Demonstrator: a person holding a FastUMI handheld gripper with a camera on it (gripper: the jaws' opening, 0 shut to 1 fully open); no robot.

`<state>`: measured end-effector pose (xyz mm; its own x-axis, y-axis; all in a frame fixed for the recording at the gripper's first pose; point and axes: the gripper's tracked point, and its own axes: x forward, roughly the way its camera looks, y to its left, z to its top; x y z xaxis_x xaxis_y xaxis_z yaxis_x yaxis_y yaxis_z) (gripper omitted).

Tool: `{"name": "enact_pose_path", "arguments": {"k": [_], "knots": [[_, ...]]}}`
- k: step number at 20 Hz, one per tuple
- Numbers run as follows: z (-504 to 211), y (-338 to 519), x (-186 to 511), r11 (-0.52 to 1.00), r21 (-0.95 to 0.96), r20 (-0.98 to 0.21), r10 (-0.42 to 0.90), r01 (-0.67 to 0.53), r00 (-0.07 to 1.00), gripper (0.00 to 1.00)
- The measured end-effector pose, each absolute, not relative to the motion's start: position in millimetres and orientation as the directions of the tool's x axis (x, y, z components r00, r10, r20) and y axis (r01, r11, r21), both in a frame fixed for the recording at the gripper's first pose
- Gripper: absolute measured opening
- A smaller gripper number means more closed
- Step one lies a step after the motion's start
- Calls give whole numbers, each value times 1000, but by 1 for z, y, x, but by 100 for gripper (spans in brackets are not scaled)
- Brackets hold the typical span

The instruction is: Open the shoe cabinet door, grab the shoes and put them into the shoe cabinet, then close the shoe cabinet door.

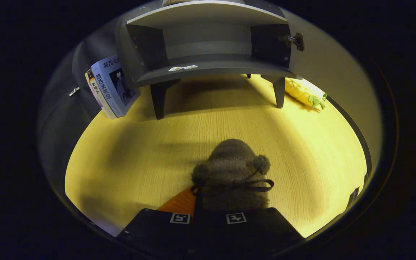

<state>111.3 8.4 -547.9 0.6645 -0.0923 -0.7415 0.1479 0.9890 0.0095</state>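
Tongs: the tongs point(208, 216) sat low over the counter point(128, 151), aimed forward toward the cabinet, their two fingers drawn close side by side with hardly a gap between them.
Grip: the fingers closed on the rear end of the slipper point(229, 169); the exact contact lay hidden under the finger blocks, but the slipper reached right in between them.
Slipper: a fuzzy brown slipper with two small pom-poms and a dark ribbon bow point(237, 186) across its top.
Slipper's direction: its long axis ran straight ahead along the fingers, the rounded toe pointing toward the cabinet, the rear end at the tongs.
Slipper's place: just ahead of the fingers, over the pale wood-grain counter, well short of the cabinet; I could not tell whether it rested on the counter or hung just above it.
Orange piece: a flat orange shape point(179, 202) showed beside the slipper's left flank, just ahead of the left finger.
Cabinet: the grey shoe cabinet point(208, 65) stood beyond the slipper on short dark legs, its front open, an inner shelf visible.
Door: the door point(330, 79) was swung out to the right, a hinge point(296, 40) at its inner edge.
Books: two books point(112, 86) leaned just left of the cabinet.
Toy: a yellow plush toy point(303, 93) with green leaves lay by the cabinet's right leg.
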Motion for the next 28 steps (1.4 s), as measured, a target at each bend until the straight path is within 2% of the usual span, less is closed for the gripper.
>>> {"name": "enact_pose_path", "arguments": {"k": [5,8,12,15,20,28], "knots": [[-544,5,124,989,21,-636,-101,148,765,21],[-545,3,130,986,44,-620,-99,160,778,20],[-546,4,131,992,-18,-592,-113,127,798,20],[-546,3,133,992,-9,-592,-109,128,798,21],[-546,2,133,991,-13,-592,-114,132,798,5],[-541,8,125,995,-30,-612,-97,99,785,5]]}}
